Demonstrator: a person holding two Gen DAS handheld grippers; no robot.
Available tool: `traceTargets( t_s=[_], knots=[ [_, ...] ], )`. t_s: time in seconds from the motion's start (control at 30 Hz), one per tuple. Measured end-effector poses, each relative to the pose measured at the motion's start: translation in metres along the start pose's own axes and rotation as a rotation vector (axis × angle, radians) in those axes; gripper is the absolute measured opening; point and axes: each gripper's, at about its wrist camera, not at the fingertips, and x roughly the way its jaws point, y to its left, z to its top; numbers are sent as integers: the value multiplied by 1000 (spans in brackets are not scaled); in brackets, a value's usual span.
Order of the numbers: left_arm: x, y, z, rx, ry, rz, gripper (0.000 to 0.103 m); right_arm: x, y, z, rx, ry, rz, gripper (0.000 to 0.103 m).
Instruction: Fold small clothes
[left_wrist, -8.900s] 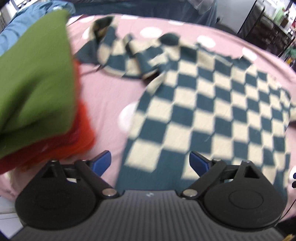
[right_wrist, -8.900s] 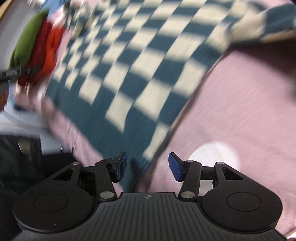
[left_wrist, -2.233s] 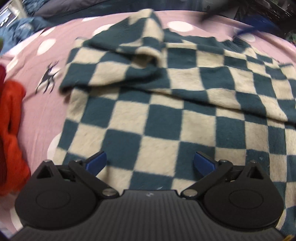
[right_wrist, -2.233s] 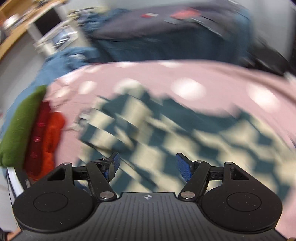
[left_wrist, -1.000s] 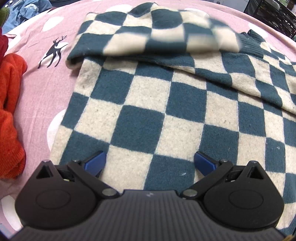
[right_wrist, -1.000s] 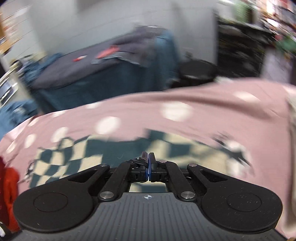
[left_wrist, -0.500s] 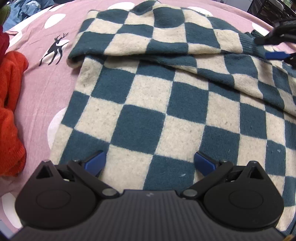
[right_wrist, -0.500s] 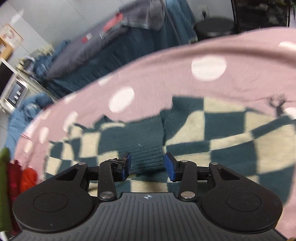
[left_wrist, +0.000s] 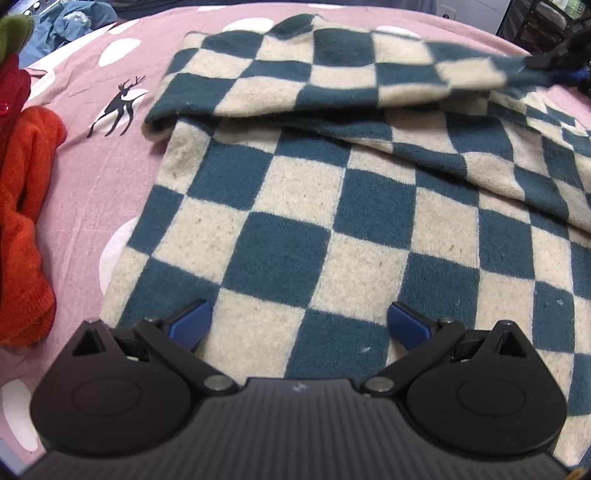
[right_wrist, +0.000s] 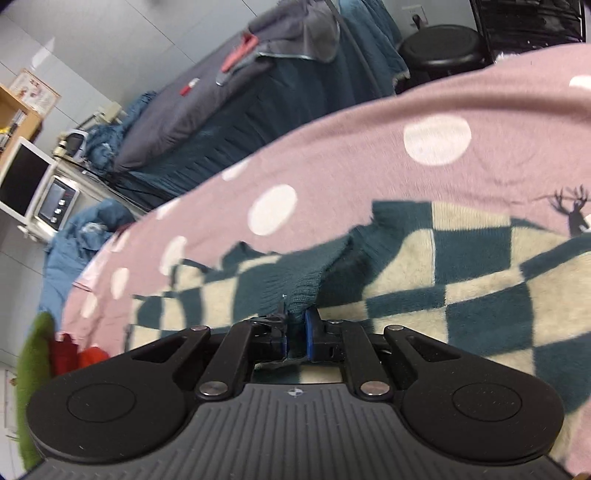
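The checkered sweater (left_wrist: 332, 206) is spread on the pink spotted bedcover (left_wrist: 92, 177); its ribbed cuff (right_wrist: 299, 295), free half a second ago, is now being pinched by the closing right gripper (right_wrist: 295, 334), so a sleeve fold can begin. The left gripper (left_wrist: 297, 325) is held wide above the hem, gripping nothing

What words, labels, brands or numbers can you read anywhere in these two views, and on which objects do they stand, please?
None can be read.
Wall poster: print too small and blurred.
Appliance panel: display and knobs show, no legible figures.
Pink bedsheet: only a deer picture and white dots, no text.
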Motion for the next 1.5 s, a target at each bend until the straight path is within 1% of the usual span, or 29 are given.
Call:
traceTargets(
  t_s=[0.1,0.17,0.23,0.33,0.43,0.57,0.67,0.7,0.73,0.77,0.8,0.87,0.93,1.03,1.07,1.13,1.2,1.27,1.3,1.37,1.43,1.5],
  knots=[
    [2,1,6,-15,25,0,103,-26,9,0,-34,-19,29,15],
    [3,2,8,-21,35,-6,103,-43,12,-1,-54,-41,21,15],
    [3,4,8,-21,38,-12,103,-60,10,-2,-85,-67,0,15],
    [3,5,9,-14,41,-16,103,-73,0,-7,-139,-74,-76,15],
    [3,8,10,-20,43,-30,103,-75,-23,-17,-105,-29,-136,15],
    [1,16,11,-29,33,-67,103,-61,-44,-37,-133,30,-230,15],
    [-6,34,13,-110,12,-132,103,-45,-62,-47,-70,87,-265,17],
    [-11,41,15,-146,-1,-152,103,-42,-65,-49,-54,84,-280,19],
    [-15,47,17,-174,-21,-164,103,-44,-67,-52,-44,74,-292,24],
    [-21,53,19,-187,-48,-170,103,-43,-68,-53,-41,74,-302,31],
    [-26,57,23,-186,-77,-170,103,-43,-69,-53,-38,77,-312,40],
    [-35,58,32,-150,-128,-150,103,-49,-70,-55,-22,78,-327,43],
    [-38,55,44,-99,-165,-129,103,-62,-65,-56,-40,39,-336,43],
    [-33,45,67,-53,-192,-117,103,-84,-49,-59,-129,-69,-354,44],
    [-30,41,74,-46,-197,-118,103,-87,-44,-59,-171,-95,-343,44],
    [-21,32,86,-21,-204,-110,103,-87,-32,-61,-267,-106,-295,44],
    [-7,24,99,0,-189,-78,103,-78,-23,-63,-348,-87,-260,43],
    [10,18,109,13,-156,-64,103,-68,-21,-64,-354,-84,-254,44],
    [20,17,113,24,-120,-56,103,-61,-23,-63,-343,-77,-262,44],
    [38,14,117,45,-41,-4,103,-46,-27,-61,-315,-39,-287,44],
    [42,18,119,12,-41,-25,103,-33,-31,-63,-302,2,-330,44],
    [43,20,121,2,-25,-29,103,-23,-36,-65,-300,41,-362,45]
  ],
)
